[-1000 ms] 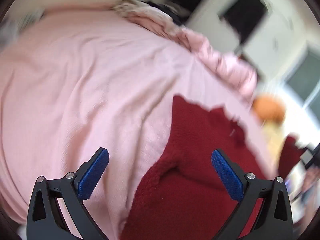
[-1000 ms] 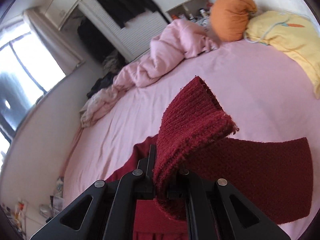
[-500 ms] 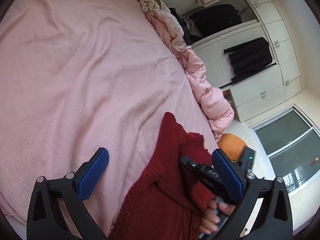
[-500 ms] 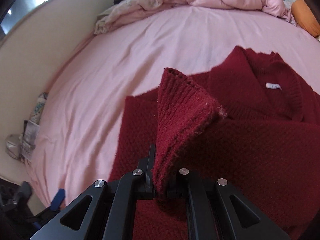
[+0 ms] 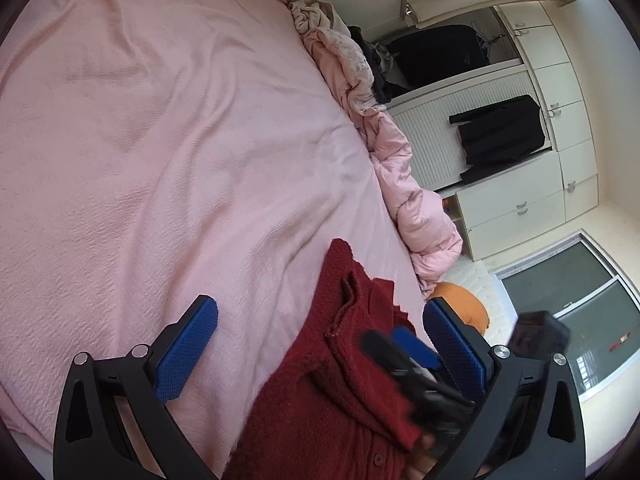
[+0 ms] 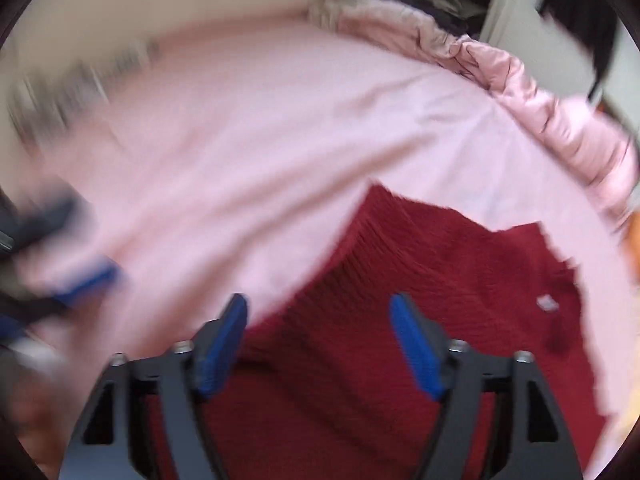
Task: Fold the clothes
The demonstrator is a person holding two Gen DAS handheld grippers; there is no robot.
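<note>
Bright daylight, right wrist view motion-blurred, fisheye-warped edges

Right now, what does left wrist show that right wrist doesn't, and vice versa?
Only left wrist: sharp view of the white cupboards, a black garment hanging on them, a window, an orange cushion, the right gripper blurred over the sweater.

Only right wrist: the sweater's neck label; heavy motion blur.

Both: red sweater on the pink bedsheet, bunched pink duvet, own jaws open and empty.
</note>
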